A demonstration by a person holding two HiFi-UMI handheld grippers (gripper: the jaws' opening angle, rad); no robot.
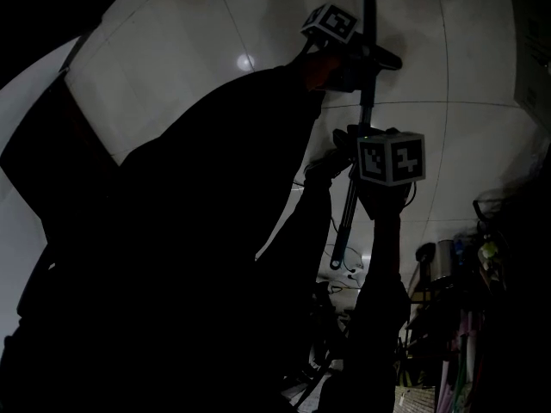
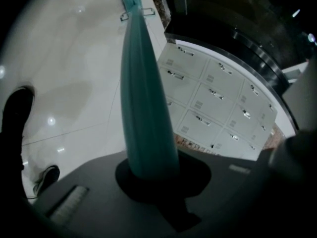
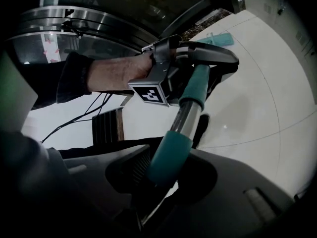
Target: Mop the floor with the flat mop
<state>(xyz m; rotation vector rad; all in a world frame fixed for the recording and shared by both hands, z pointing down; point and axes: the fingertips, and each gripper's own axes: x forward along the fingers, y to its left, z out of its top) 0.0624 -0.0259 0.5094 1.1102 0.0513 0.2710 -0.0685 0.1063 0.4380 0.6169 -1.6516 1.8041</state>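
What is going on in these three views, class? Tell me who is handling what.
A person is holding a flat mop with both grippers. The left gripper is shut on the mop handle farther down the pole, and the right gripper is shut on a teal grip section higher up. The mop head lies on the pale tiled floor, close to a bank of white lockers. The head view is too dark to add much.

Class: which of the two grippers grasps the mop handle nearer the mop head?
The left gripper; the right gripper holds the handle behind it, farther from the mop head.
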